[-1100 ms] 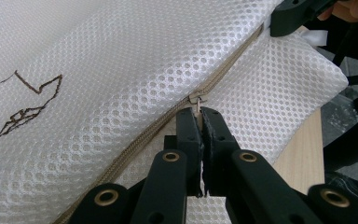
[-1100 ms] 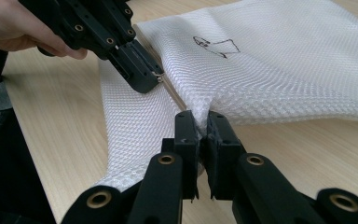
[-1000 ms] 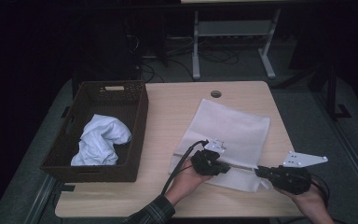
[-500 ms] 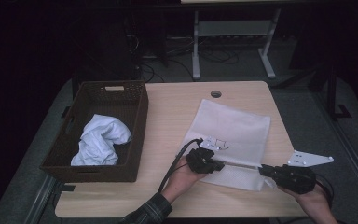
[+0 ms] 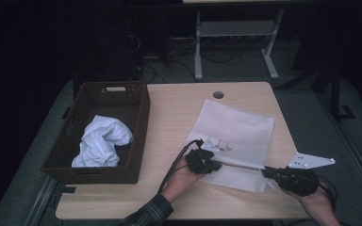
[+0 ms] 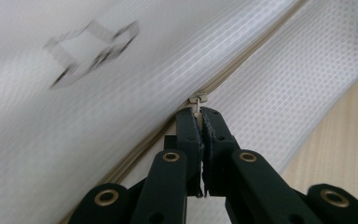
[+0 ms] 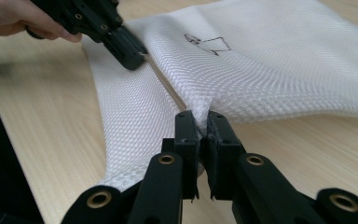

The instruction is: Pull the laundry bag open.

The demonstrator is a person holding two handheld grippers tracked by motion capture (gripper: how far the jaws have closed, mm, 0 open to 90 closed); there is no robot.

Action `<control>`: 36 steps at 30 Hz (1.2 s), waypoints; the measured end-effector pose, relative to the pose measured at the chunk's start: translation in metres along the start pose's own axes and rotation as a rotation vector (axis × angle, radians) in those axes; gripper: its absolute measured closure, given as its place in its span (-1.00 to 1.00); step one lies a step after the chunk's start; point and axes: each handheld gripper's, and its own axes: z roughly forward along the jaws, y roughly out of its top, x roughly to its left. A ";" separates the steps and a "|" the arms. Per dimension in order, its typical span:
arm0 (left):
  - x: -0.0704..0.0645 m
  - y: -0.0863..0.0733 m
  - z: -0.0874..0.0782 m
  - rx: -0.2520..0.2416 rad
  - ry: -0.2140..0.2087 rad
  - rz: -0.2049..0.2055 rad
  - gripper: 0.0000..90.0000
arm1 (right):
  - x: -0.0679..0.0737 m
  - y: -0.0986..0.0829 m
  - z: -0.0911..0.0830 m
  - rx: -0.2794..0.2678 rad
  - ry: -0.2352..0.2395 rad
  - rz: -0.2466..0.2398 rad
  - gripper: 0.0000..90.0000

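high view: a white mesh bag [image 5: 235, 136] lies flat on the right half of the table [image 5: 179, 113], its near end reaching toward the near edge; the left gripper [image 5: 215, 165] rests on the bag's near left part and the right gripper [image 5: 265, 172] on its near right corner, with a zipper line running between them. a dark woven basket [image 5: 141, 117] stands at the table's left edge and holds a crumpled white cloth [image 5: 101, 141]. left gripper view: the jaws are pressed together on the zipper pull [image 6: 198, 100], which sits on the seam crossing the bag. right gripper view: the jaws are closed on a pinched fold of the bag's mesh edge at the end of the zipper; the left gripper shows farther along the seam, held by a hand [image 7: 14, 18].
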 end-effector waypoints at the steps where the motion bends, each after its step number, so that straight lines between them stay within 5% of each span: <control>1: 0.000 0.000 0.000 0.000 0.000 0.000 0.94 | 0.000 0.000 0.000 0.000 0.000 0.000 0.86; 7: 0.004 -0.002 -0.005 -0.011 -0.019 0.002 0.94 | 0.000 0.000 0.001 -0.006 0.012 -0.004 0.85; 10: 0.008 -0.006 -0.008 0.021 0.021 -0.001 0.94 | -0.001 -0.001 0.000 0.007 -0.008 -0.009 0.86; 13: 0.011 -0.008 -0.011 0.013 0.006 -0.006 0.94 | -0.003 -0.002 -0.002 0.006 -0.012 0.002 0.86; 14: 0.014 -0.010 -0.014 0.031 0.048 0.008 0.94 | -0.002 -0.003 -0.001 0.009 -0.013 -0.007 0.86; 18: 0.028 -0.017 -0.025 0.016 0.068 -0.028 0.94 | -0.007 -0.004 -0.005 0.004 -0.034 0.012 0.86; 30: 0.033 -0.023 -0.028 0.035 0.047 -0.021 0.94 | -0.005 -0.004 -0.001 0.020 -0.034 -0.003 0.86; 32: 0.036 -0.025 -0.028 0.064 0.103 -0.011 0.94 | -0.005 -0.004 0.000 0.024 -0.046 -0.006 0.86; 34: 0.043 -0.029 -0.032 0.033 0.060 -0.065 0.94 | -0.008 -0.005 -0.003 0.014 -0.074 0.004 0.86; 36: 0.042 -0.028 -0.032 0.042 0.067 -0.053 0.94 | -0.011 -0.006 -0.004 0.011 -0.056 0.018 0.86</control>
